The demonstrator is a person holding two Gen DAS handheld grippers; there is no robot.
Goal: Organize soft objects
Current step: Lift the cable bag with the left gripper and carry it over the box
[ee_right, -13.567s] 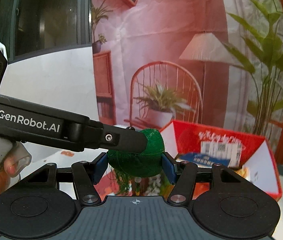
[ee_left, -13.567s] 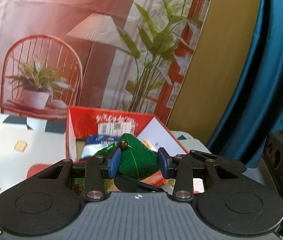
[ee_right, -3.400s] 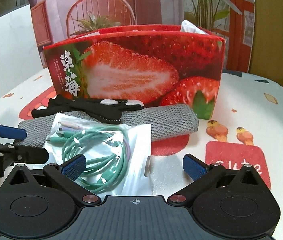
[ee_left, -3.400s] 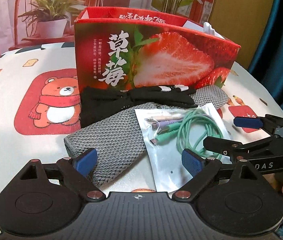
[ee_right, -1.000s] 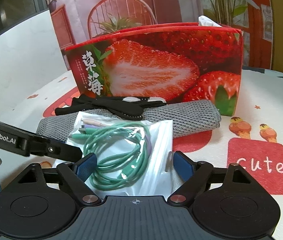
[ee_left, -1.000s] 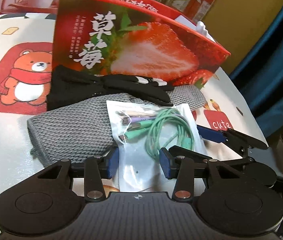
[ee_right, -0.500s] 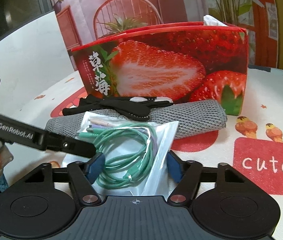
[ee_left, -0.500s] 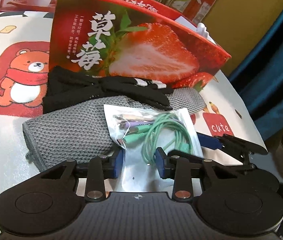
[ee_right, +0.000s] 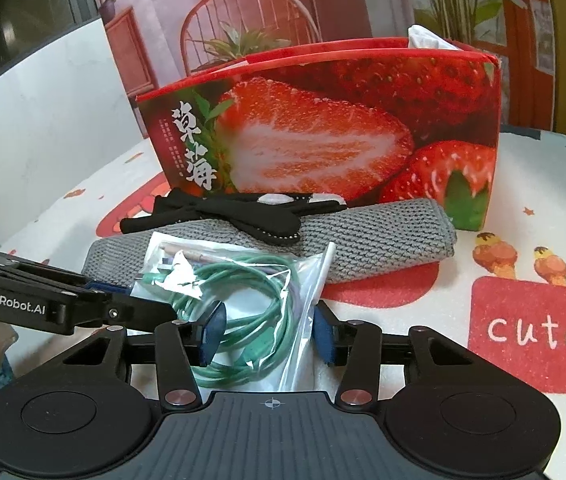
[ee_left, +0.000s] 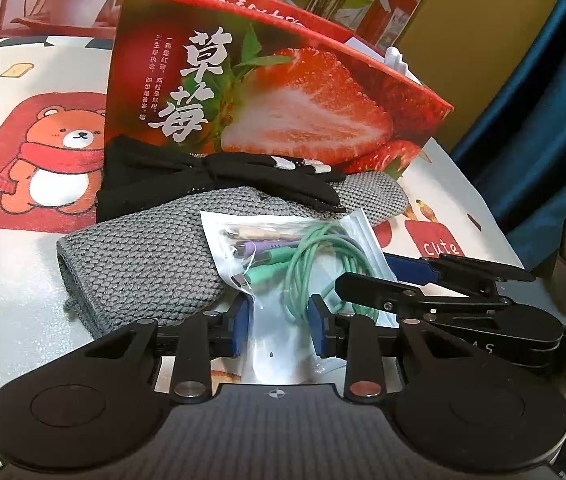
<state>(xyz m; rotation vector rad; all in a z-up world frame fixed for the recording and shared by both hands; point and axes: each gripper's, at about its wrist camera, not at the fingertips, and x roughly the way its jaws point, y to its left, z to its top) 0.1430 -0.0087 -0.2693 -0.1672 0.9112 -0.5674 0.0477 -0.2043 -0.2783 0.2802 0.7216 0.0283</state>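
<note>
Both the left tongs (ee_left: 279,322) and right tongs (ee_right: 269,334) have just been closing around the near end of the cable bag (ee_left: 283,264); whether either set pinches it is unclear.

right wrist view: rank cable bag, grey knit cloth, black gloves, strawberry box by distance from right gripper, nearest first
1. Cable bag: between the right gripper's pads.
2. Grey knit cloth: lying just beyond, partly under the bag.
3. Black gloves: on the cloth's far edge.
4. Strawberry box: standing behind everything.
</note>
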